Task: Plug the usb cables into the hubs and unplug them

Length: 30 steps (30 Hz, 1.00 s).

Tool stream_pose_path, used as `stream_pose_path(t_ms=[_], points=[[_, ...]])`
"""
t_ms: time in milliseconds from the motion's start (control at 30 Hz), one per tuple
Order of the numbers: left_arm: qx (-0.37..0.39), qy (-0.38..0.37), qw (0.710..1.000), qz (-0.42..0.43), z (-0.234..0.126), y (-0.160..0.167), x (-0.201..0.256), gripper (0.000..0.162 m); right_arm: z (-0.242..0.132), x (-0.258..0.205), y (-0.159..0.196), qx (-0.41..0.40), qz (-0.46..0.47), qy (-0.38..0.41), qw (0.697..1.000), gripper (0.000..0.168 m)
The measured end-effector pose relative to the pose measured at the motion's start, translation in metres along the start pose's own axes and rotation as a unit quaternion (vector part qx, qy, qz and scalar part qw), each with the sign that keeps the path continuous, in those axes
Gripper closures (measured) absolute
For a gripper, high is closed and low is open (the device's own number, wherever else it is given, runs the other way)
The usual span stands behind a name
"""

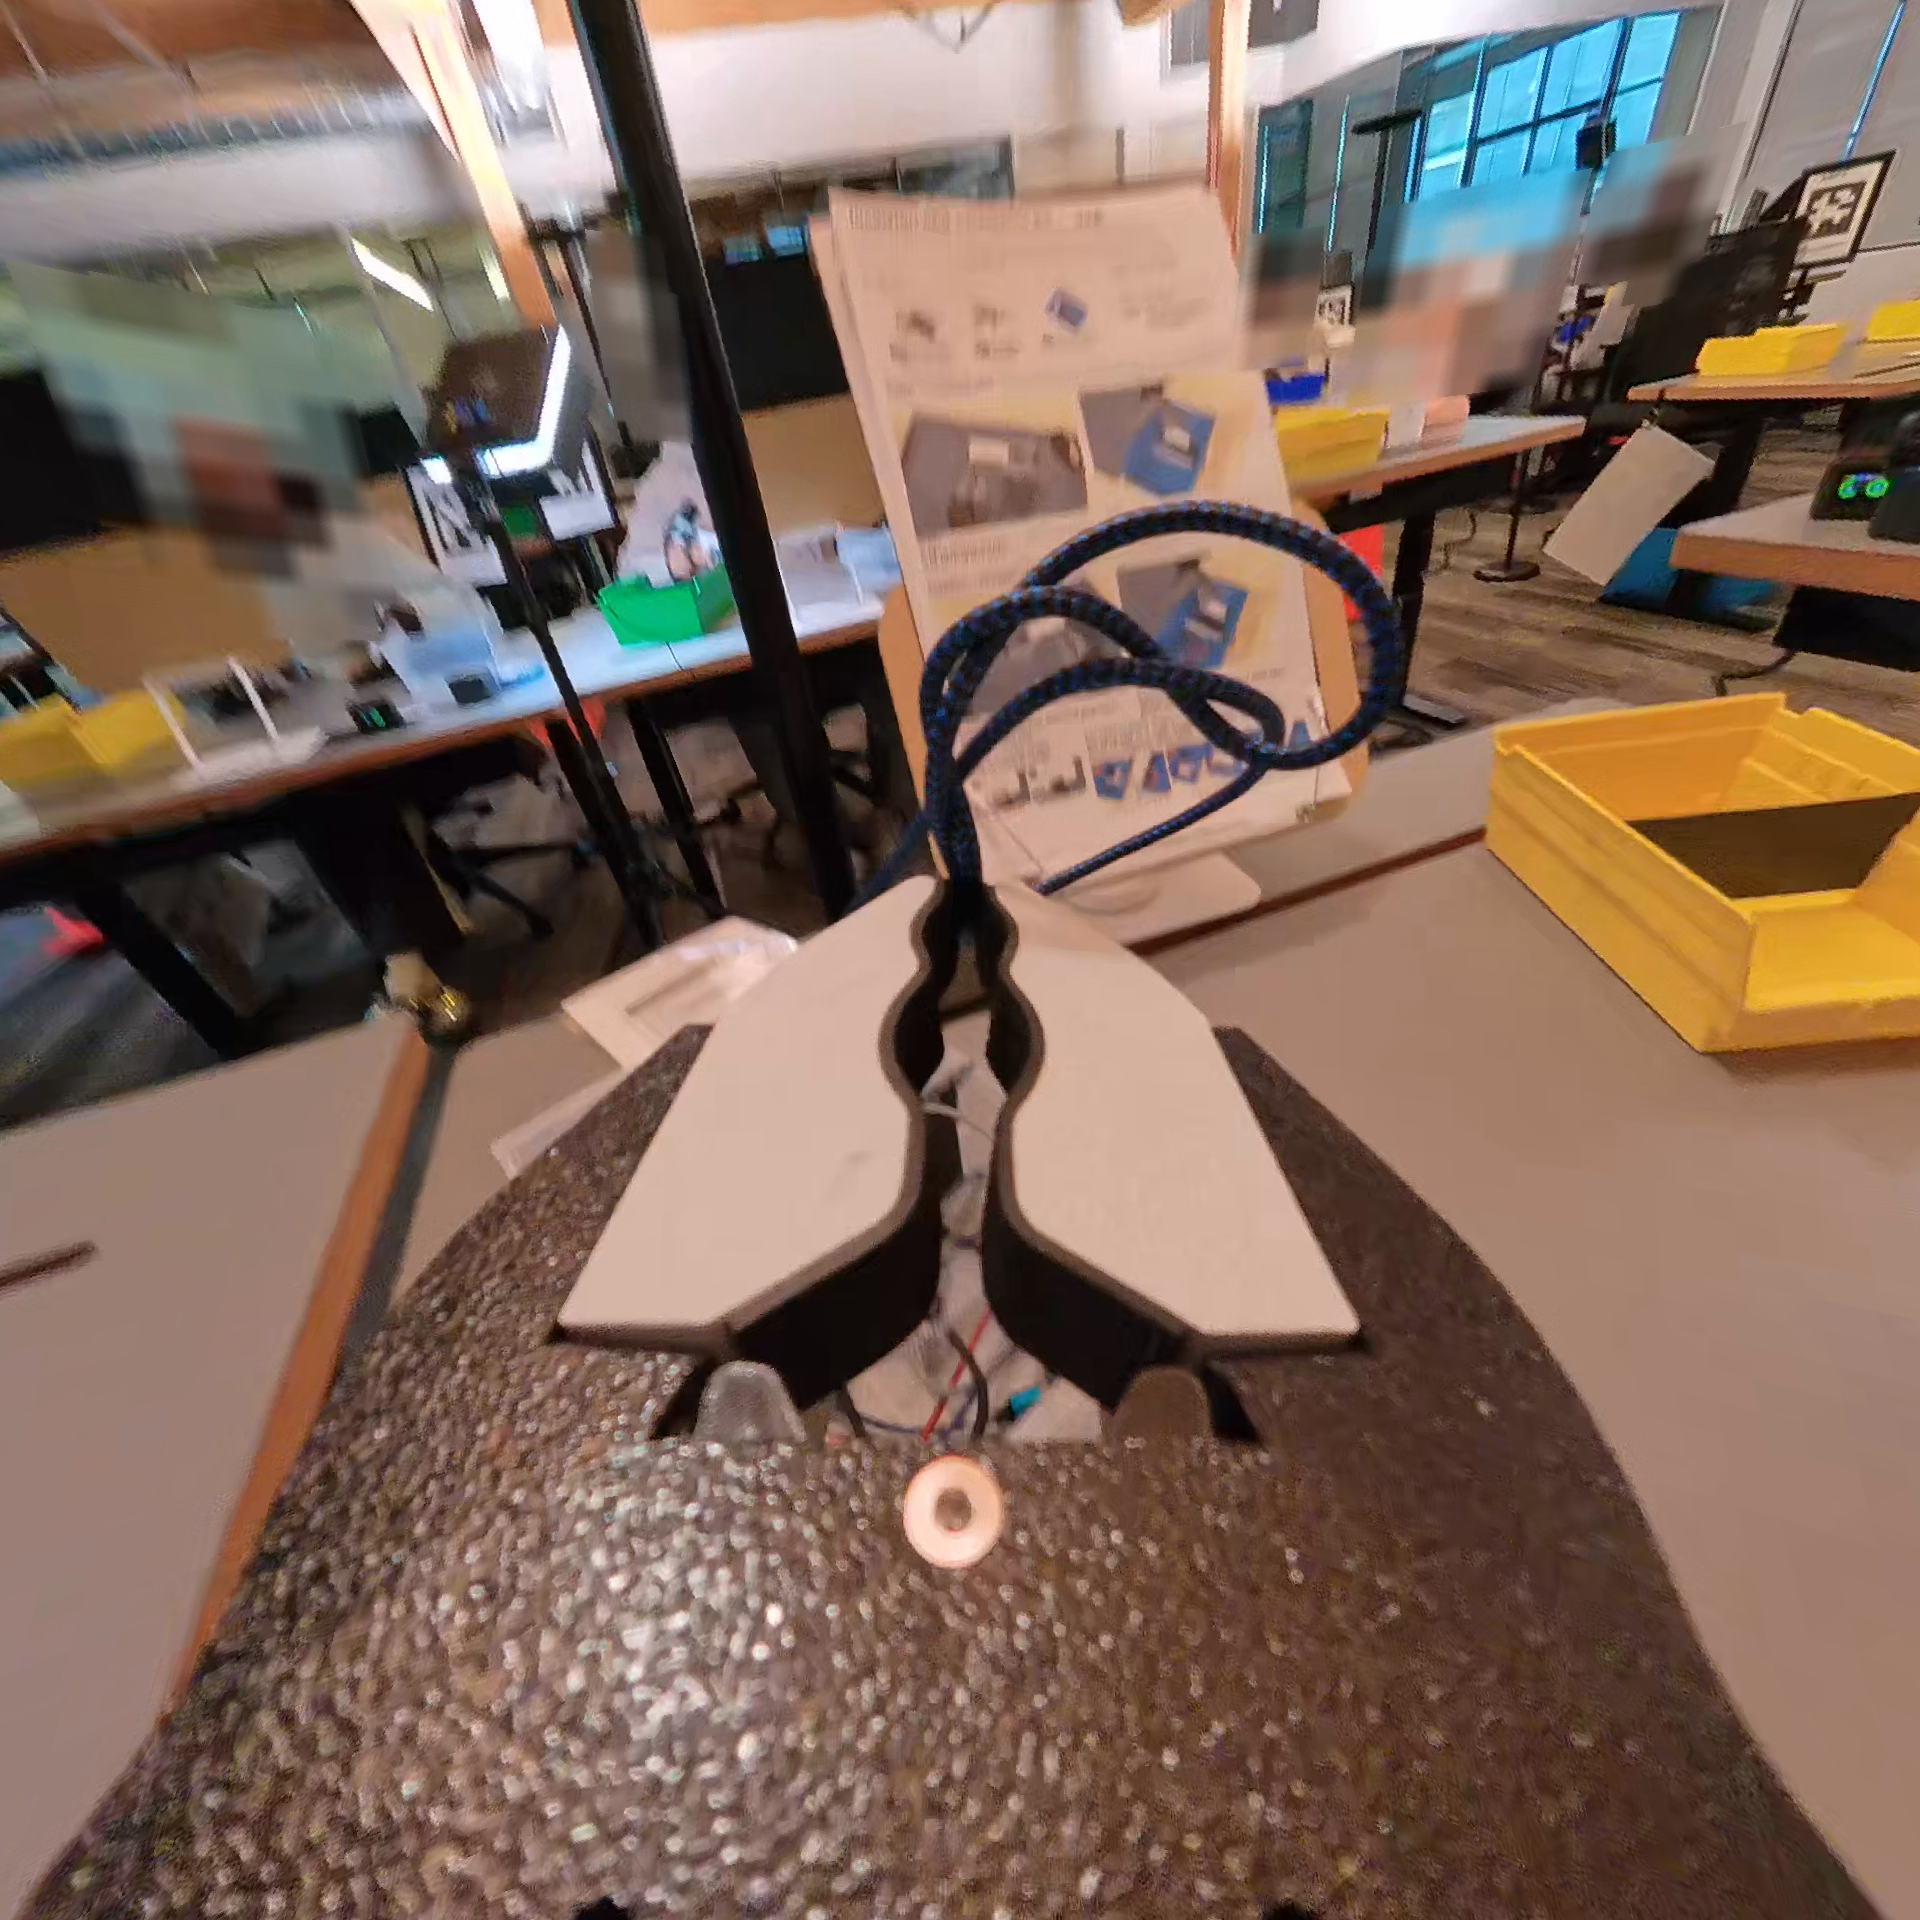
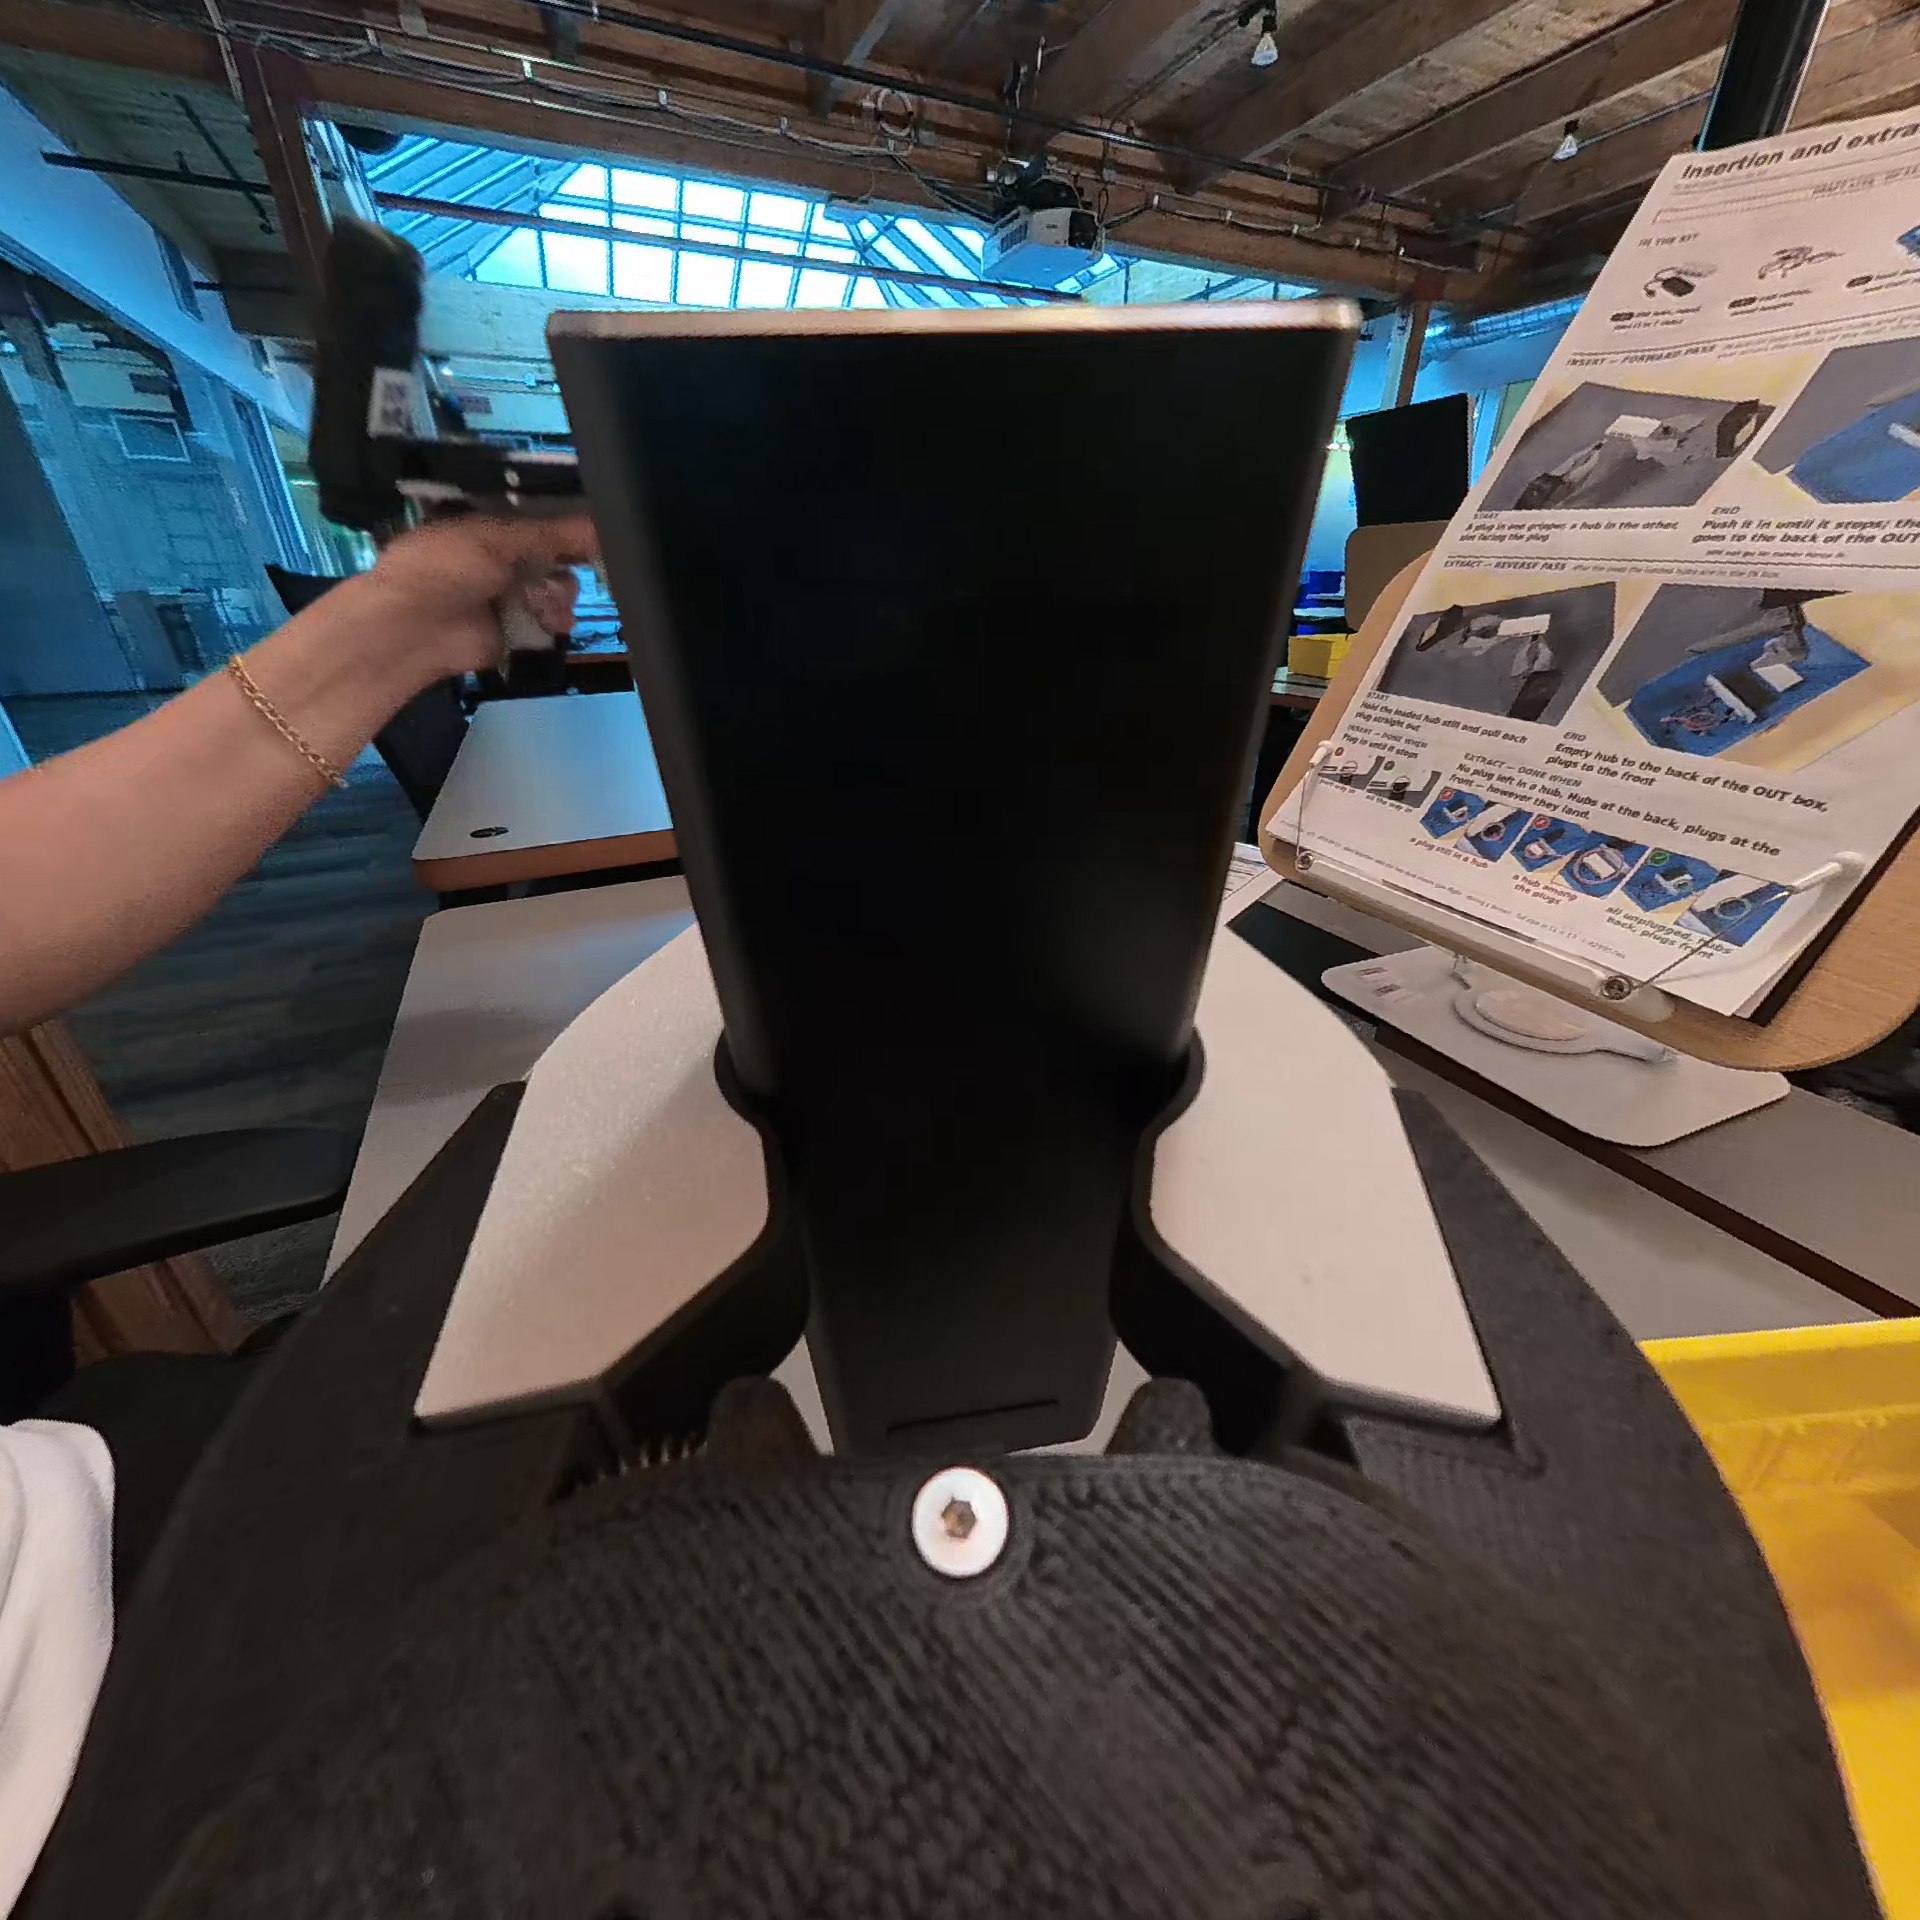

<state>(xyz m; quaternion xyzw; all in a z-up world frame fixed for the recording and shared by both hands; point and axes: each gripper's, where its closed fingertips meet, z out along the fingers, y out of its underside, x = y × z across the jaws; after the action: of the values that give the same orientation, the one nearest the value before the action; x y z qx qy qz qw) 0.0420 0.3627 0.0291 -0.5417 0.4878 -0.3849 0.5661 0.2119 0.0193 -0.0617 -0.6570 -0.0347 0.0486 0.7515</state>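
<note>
Left wrist view: the left gripper [image 1: 961,925] is closed on a dark blue braided cable [image 1: 1164,634] that loops up ahead of the fingertips, above the grey table [image 1: 1455,1143], with a yellow bin [image 1: 1621,894] to the right. Right wrist view: the right gripper [image 2: 961,1049] clamps a black hub [image 2: 956,727], held upright and off the table

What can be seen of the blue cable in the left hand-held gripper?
The blue cable is thin, with a dark blue and black braided cover. The left hand-held gripper pinches it between its fingertips. Beyond them it rises and curls into several loose loops in the air. Its plug is hidden between the fingers.
</note>
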Motion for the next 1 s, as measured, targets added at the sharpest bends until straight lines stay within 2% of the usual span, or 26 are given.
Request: stream_pose_path(t_ms=[300,400,467,567,733,867,933,1000], points=[[0.112,-0.047,0.982,0.147,-0.027,-0.150,0.027,0.160,-0.004,0.002,-0.002,0.003,0.001,0.002,1.000,0.095],[0.112,-0.093,0.970,0.197,-0.026,-0.192,0.017,0.160,-0.003,0.001,-0.001,0.002,0.002,-0.001,1.000,0.095],[0.091,-0.121,0.964,0.221,-0.015,-0.208,0.001,0.160,-0.002,0.001,0.001,0.000,0.003,-0.003,1.000,0.095],[0.019,-0.176,0.954,0.242,0.014,-0.203,-0.045,0.160,0.001,0.001,0.005,-0.004,0.007,-0.006,1.000,0.095],[-0.124,-0.222,0.946,0.201,0.055,-0.129,-0.130,0.159,0.001,0.000,0.008,-0.011,0.004,-0.007,1.000,0.095],[-0.182,-0.276,0.921,0.208,0.046,-0.089,-0.174,0.159,-0.003,0.003,0.007,-0.013,0.000,-0.003,1.000,0.095],[-0.194,-0.292,0.910,0.221,0.038,-0.086,-0.184,0.159,-0.005,0.005,0.006,-0.011,0.001,0.000,1.000,0.095],[-0.185,-0.296,0.907,0.235,0.032,-0.098,-0.185,0.159,-0.006,0.007,0.006,-0.008,0.005,0.002,1.000,0.095]])
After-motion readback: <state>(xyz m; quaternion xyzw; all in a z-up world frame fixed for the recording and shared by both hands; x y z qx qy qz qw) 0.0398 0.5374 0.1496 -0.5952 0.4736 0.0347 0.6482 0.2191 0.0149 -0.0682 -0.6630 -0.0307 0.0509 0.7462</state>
